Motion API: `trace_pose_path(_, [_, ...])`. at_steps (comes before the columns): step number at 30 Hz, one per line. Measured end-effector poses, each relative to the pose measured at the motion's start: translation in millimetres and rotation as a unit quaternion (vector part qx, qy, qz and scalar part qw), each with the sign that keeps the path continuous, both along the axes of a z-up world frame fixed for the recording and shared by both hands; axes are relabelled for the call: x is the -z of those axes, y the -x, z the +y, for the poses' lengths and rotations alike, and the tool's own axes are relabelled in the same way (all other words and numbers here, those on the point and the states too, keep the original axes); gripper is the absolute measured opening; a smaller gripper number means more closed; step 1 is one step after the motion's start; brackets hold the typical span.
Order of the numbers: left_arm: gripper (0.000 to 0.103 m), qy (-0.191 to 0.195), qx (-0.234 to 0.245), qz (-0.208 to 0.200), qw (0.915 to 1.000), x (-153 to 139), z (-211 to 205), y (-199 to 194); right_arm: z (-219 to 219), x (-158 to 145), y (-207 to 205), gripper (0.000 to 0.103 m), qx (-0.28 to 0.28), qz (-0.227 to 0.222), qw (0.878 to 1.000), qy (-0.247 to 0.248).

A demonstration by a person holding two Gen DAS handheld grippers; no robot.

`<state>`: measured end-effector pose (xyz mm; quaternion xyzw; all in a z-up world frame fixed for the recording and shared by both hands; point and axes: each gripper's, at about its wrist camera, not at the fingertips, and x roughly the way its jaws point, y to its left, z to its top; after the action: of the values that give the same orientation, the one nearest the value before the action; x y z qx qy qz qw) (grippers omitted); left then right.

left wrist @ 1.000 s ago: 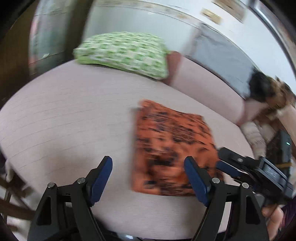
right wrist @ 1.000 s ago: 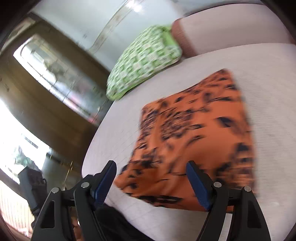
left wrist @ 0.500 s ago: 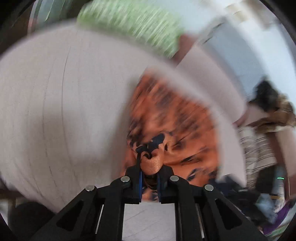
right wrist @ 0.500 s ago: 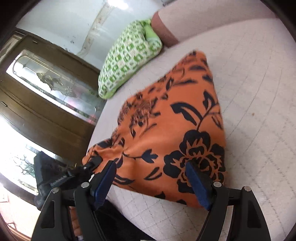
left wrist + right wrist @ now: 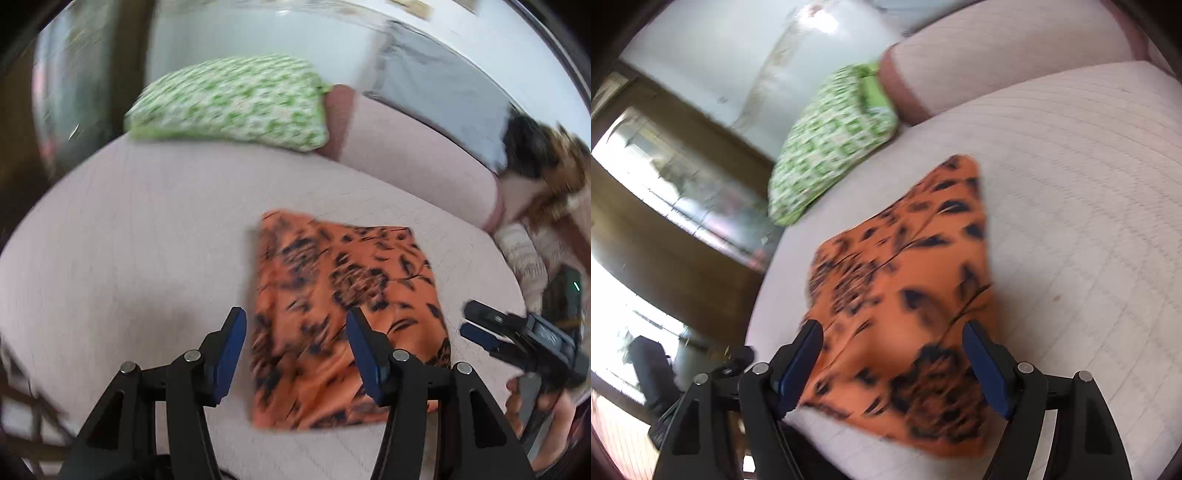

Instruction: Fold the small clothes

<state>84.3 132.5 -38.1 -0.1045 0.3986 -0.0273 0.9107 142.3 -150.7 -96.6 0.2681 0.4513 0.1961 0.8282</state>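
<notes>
Half a second ago the left hand-held gripper (image 5: 293,354) was pinched on a near fold of the orange cotton garment with a black floral print (image 5: 347,306); now its blue pads stand wide apart and hold nothing, hovering over the garment's near left corner. That garment lies as a flat, roughly square folded packet on the pale pink quilted bed (image 5: 129,229), right of centre in the left view, well apart from the green-and-white patterned pillow (image 5: 236,99) at the far side.

To the right, the right hand-held gripper (image 5: 892,363) is likewise spread wide and empty, poised above the near edge of the garment (image 5: 905,280), not touching it as far as the blur allows.

Judging from this, another fold or a final tidy-up is the step in hand. It would go best if both grippers came down on the two near corners together, pinched every layer rather than only the top one, and lifted evenly so the edges stay aligned; thin cloth like this will slip or bunch if caught shallowly.
</notes>
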Motion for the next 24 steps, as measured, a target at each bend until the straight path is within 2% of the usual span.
trace_pose_path(3, [0.057, -0.043, 0.033, -0.012, 0.9984, 10.2, -20.1, -21.4, -14.8, 20.3, -32.1, 0.080, 0.018, 0.038, 0.999, -0.023])
trace_pose_path(5, [0.057, -0.091, 0.036, 0.022, 0.9950, 39.2, -30.9, -40.3, -26.0, 30.7, -52.5, 0.080, 0.038, 0.056, 0.996, -0.060])
trace_pose_path(7, [0.053, -0.085, 0.036, 0.080, 0.9925, 67.4, -25.7, -49.7, -31.3, 42.4, -72.4, 0.080, 0.040, 0.076, 0.990, -0.108])
trace_pose_path(8, [0.054, -0.070, 0.029, 0.093, 0.9928, 78.3, -20.7, -50.7, -29.4, 54.6, -83.2, 0.080, 0.039, 0.107, 0.986, -0.123])
trace_pose_path(9, [0.054, -0.061, 0.023, 0.084, 0.9944, 82.7, -17.1, -48.8, -23.2, 66.3, -91.3, 0.078, 0.028, 0.135, 0.982, -0.128])
trace_pose_path(10, [0.054, -0.064, 0.022, 0.081, 0.9944, 82.3, -17.6, -48.0, -14.8, 70.6, -95.9, 0.068, 0.005, 0.140, 0.983, -0.117])
trace_pose_path(11, [0.054, -0.066, 0.022, 0.081, 0.9943, 81.4, -18.5, -48.3, -8.7, 65.6, -95.1, 0.042, -0.001, 0.124, 0.989, -0.081])
trace_pose_path(13, [0.055, -0.064, 0.026, 0.082, 0.9943, 81.0, -16.1, -47.3, -11.4, 54.9, -86.9, 0.033, 0.018, 0.101, 0.992, -0.079])
trace_pose_path(14, [0.055, -0.061, 0.027, 0.081, 0.9945, 80.0, -16.9, -45.1, -12.3, 45.9, -79.2, 0.030, 0.032, 0.074, 0.995, -0.055])
trace_pose_path(15, [0.055, -0.060, 0.029, 0.079, 0.9946, 80.1, -16.7, -44.6, -8.5, 47.8, -77.6, 0.030, 0.031, 0.068, 0.997, -0.022])
trace_pose_path(16, [0.055, -0.066, 0.030, 0.078, 0.9943, 81.0, -19.1, -45.3, -3.8, 58.3, -80.0, 0.029, 0.023, 0.083, 0.996, 0.002])
trace_pose_path(17, [0.055, -0.073, 0.030, 0.078, 0.9938, 79.4, -21.0, -44.8, -6.7, 68.3, -82.4, 0.031, 0.023, 0.099, 0.995, -0.012])
trace_pose_path(18, [0.055, -0.069, 0.031, 0.076, 0.9943, 74.1, -20.1, -43.2, -10.5, 65.8, -82.7, 0.037, 0.027, 0.100, 0.994, -0.025])
trace_pose_path(20, [0.054, -0.045, 0.034, 0.064, 0.9964, 64.4, -14.0, -37.5, -16.9, 44.6, -76.6, 0.043, 0.039, 0.081, 0.995, -0.034])
trace_pose_path(21, [0.054, -0.036, 0.032, 0.049, 0.9976, 54.4, -10.6, -31.6, -17.4, 27.7, -68.8, 0.057, 0.039, 0.057, 0.997, -0.023])
trace_pose_path(22, [0.054, -0.033, 0.031, 0.037, 0.9983, 47.6, -7.2, -25.5, -15.9, 15.7, -60.7, 0.058, 0.035, 0.038, 0.998, -0.022])
trace_pose_path(24, [0.054, -0.022, 0.025, 0.024, 0.9992, 37.9, 0.3, -12.7, -9.2, -7.1, -41.8, 0.058, 0.007, 0.016, 0.998, -0.056])
